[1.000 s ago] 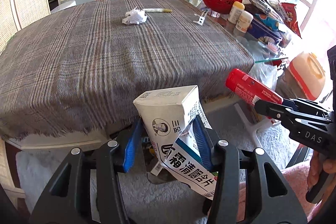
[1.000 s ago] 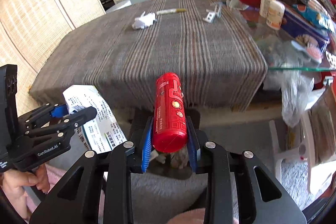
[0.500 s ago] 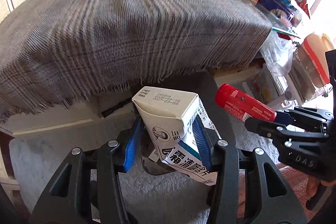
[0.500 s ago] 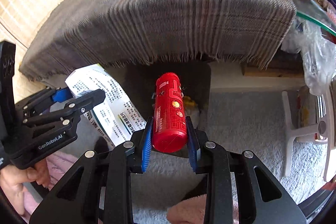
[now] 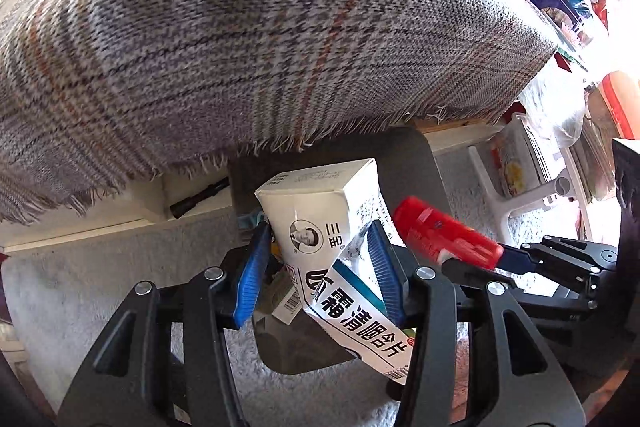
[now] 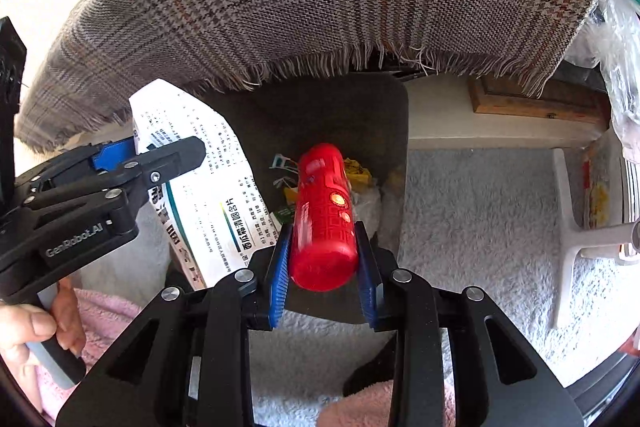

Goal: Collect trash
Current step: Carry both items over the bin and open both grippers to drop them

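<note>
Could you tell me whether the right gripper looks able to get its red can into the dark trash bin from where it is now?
Probably yes. The right gripper holds the red can directly over the open dark bin, with nothing between them. The left gripper and its white box sit off to the side.

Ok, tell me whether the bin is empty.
No: the bin already holds yellow and green wrappers below the red can.

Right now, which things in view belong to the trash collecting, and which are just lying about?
Part of the job:
white box in the left tongs
red can in the right tongs
dark bin below both

Lying about:
plaid cloth
white stool
grey rug
</note>
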Available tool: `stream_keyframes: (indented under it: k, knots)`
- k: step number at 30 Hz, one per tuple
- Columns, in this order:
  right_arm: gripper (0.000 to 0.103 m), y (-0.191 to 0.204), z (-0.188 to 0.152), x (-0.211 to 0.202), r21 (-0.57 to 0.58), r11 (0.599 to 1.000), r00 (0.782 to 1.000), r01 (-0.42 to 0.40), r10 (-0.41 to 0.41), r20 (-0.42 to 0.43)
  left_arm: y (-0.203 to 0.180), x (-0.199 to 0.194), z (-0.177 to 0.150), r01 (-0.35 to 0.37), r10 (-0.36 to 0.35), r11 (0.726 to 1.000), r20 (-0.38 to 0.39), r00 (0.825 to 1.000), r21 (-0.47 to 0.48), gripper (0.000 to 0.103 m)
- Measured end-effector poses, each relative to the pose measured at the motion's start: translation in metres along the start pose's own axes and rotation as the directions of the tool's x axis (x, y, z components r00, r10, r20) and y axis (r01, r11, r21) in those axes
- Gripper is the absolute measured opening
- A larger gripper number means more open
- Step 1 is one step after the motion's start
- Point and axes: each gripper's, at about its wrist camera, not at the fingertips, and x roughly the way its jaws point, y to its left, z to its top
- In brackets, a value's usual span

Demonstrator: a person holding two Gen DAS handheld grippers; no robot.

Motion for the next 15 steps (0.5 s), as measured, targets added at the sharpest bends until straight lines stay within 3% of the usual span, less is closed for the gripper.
stream_keyframes:
  k: [2, 4, 7, 11, 15]
  knots:
    - [0.037, 0.002, -0.001, 0.000, -0.006, 1.000, 1.000, 0.006, -0.006, 0.000, -0.001, -0.002, 0.002, -0.002, 0.002, 1.000, 0.006, 1.000, 0.000, 0.051]
    - [0.044, 0.003, -0.003, -0.003, -0.007, 1.000, 1.000, 0.016, -0.016, 0.002, 0.000, -0.005, 0.003, -0.006, 0.006, 1.000, 0.015, 1.000, 0.000, 0.063]
    - [0.049, 0.002, -0.005, -0.007, -0.006, 1.000, 1.000, 0.017, -0.017, 0.013, 0.001, -0.012, 0.005, -0.005, 0.005, 1.000, 0.026, 1.000, -0.003, 0.066]
    - [0.079, -0.001, -0.007, -0.018, 0.000, 1.000, 0.999, 0.031, -0.031, 0.043, 0.005, -0.028, 0.001, -0.012, 0.013, 1.000, 0.040, 0.999, -0.021, 0.076]
    - [0.095, -0.007, -0.004, -0.043, 0.010, 0.997, 0.991, 0.076, -0.077, 0.109, 0.009, -0.058, -0.001, -0.006, 0.009, 0.999, 0.076, 0.997, -0.044, 0.090]
